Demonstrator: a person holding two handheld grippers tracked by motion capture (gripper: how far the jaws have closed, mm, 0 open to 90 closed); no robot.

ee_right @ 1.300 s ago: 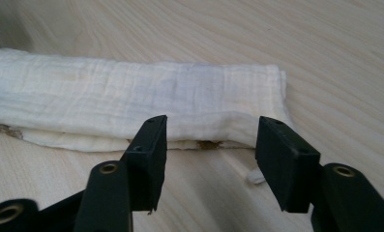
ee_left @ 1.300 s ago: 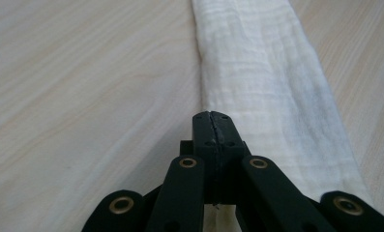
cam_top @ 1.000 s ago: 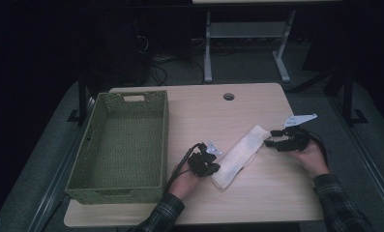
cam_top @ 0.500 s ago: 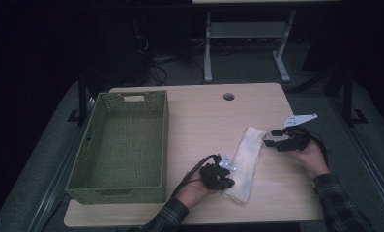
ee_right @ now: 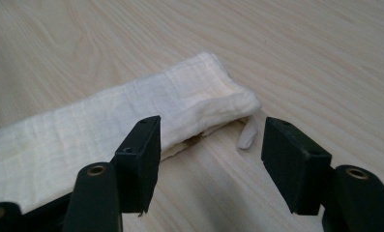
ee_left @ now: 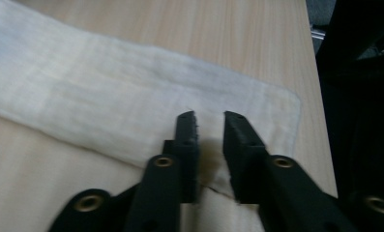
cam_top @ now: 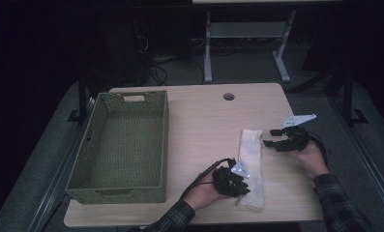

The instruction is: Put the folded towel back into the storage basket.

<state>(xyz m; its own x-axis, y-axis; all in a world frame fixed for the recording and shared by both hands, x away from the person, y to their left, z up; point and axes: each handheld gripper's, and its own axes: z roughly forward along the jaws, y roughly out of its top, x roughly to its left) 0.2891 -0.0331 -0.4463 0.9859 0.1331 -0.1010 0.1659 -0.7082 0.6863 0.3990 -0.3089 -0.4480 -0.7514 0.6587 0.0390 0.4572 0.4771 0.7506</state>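
The cloth (cam_top: 251, 166) lies folded into a strip between both tongs, left (cam_top: 239, 181) just parting, right (cam_top: 273, 137) apart; another fold or the basket (cam_top: 122, 145) likely remains.

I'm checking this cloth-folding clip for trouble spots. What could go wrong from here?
The left gripper has just been opening over the near end of the folded cloth, with nothing pinched, so that fold may spring loose. The right gripper is open around the far corner; closing may catch only the top layer. The cloth's near end lies close to the table edge.
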